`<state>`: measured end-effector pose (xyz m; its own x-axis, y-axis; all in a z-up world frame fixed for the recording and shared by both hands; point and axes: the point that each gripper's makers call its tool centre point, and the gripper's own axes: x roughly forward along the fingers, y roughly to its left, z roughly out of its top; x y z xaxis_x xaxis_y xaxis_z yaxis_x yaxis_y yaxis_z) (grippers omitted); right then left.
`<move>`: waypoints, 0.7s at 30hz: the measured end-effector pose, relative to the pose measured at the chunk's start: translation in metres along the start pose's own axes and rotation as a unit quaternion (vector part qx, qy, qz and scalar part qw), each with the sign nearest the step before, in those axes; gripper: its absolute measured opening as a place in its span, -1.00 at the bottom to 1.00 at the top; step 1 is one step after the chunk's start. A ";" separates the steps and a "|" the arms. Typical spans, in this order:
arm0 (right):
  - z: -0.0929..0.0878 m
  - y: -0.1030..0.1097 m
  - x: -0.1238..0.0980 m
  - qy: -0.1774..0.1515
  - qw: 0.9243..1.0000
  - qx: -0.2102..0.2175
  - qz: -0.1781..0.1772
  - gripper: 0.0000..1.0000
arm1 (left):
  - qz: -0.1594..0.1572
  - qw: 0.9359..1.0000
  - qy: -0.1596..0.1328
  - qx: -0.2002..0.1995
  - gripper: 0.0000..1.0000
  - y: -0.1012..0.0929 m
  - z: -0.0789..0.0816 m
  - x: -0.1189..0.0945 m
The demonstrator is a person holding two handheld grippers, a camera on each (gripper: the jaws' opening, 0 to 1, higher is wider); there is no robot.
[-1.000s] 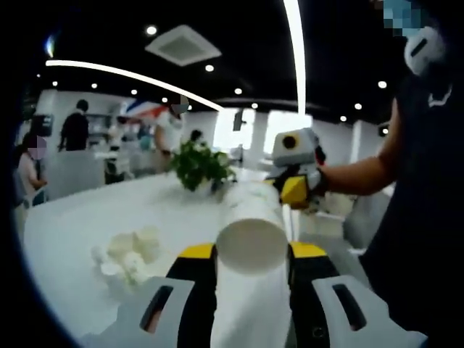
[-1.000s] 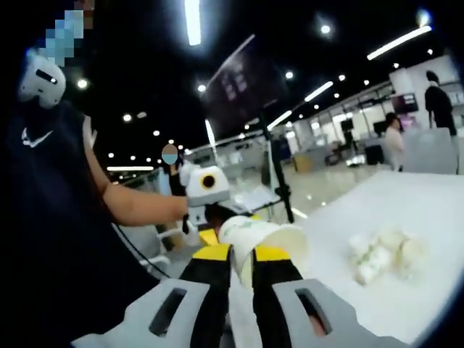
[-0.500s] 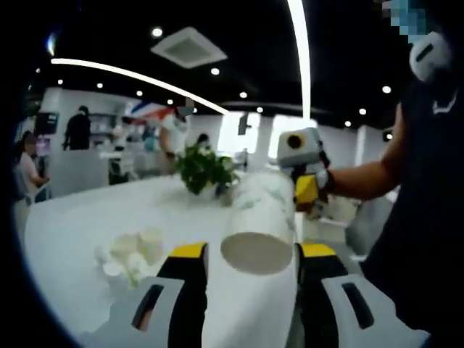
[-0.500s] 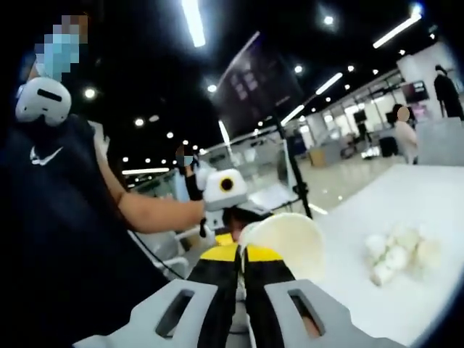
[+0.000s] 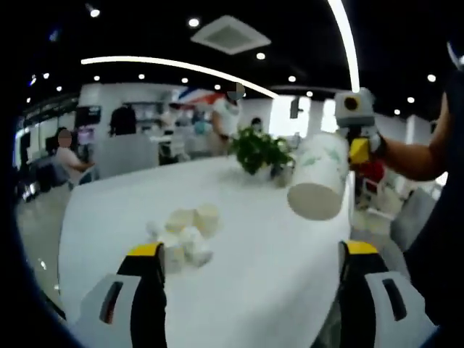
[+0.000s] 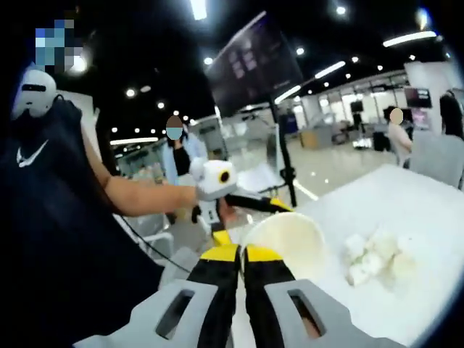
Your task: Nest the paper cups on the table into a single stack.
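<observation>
A white paper cup stack (image 5: 317,180) with a faint green print hangs in the air above the white table (image 5: 246,290), its base towards the left gripper view. My right gripper (image 5: 357,154) holds it from the far side. In the right gripper view, my right gripper (image 6: 243,252) is shut on the rim of the cup (image 6: 286,243), whose open mouth faces the camera. My left gripper (image 5: 251,249) stands wide open with nothing between its fingers, a short way back from the cup. It appears as my left gripper (image 6: 262,206) beyond the cup in the right gripper view.
A heap of small white lumps (image 5: 185,232) lies on the table, also seen as the heap (image 6: 373,257) to the right of the cup. A potted green plant (image 5: 261,151) stands at the table's far end. People stand or sit in the background.
My left gripper has opened wide, let go of the cup stack and drawn back from it. The cup stack stays held in my right gripper.
</observation>
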<state>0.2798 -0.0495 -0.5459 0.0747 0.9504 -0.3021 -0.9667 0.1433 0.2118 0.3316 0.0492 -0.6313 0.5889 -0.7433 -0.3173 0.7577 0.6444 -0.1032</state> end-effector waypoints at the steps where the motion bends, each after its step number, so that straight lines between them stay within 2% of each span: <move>1: 0.000 -0.002 -0.001 0.010 1.000 -0.005 -0.005 -1.00 | 0.007 1.000 0.004 -0.007 0.96 0.004 -0.004 -0.003; 5: 0.000 -0.013 -0.002 0.066 0.997 -0.045 -0.026 -1.00 | 0.026 1.000 0.006 -0.012 0.96 0.013 -0.011 -0.011; 8: 0.001 -0.017 -0.002 0.094 0.993 -0.060 -0.026 -1.00 | 0.040 0.999 0.009 -0.017 0.96 0.021 -0.015 -0.014; 11: -0.002 -0.023 -0.002 0.140 0.986 -0.084 -0.029 -1.00 | 0.051 0.999 0.010 -0.011 0.96 0.025 -0.017 -0.015; 12: -0.003 -0.024 -0.001 0.150 0.984 -0.090 -0.028 -1.00 | 0.060 0.998 0.009 0.004 0.96 0.027 -0.016 -0.015; 13: -0.005 -0.023 -0.001 0.167 0.981 -0.097 -0.024 -1.00 | 0.066 0.998 0.008 0.018 0.96 0.028 -0.015 -0.015; 17: -0.010 -0.025 0.002 0.209 0.970 -0.123 -0.022 -1.00 | 0.058 0.998 0.024 0.010 0.96 0.024 -0.022 -0.012; 19: -0.017 -0.028 0.004 0.246 0.960 -0.132 -0.028 -1.00 | 0.060 0.998 0.026 0.014 0.96 0.024 -0.024 -0.011; 20: -0.022 -0.029 0.005 0.269 0.953 -0.140 -0.024 -1.00 | 0.060 0.998 0.026 0.012 0.96 0.023 -0.024 -0.012; 21: -0.024 -0.029 0.006 0.279 0.950 -0.139 -0.025 -1.00 | 0.059 0.998 0.025 0.010 0.96 0.023 -0.024 -0.012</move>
<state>0.3026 -0.0546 -0.5757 0.0565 0.6383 -0.7677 -0.9984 0.0322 -0.0468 0.3352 0.0770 -0.6530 0.6605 -0.6518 -0.3726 0.6890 0.7234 -0.0442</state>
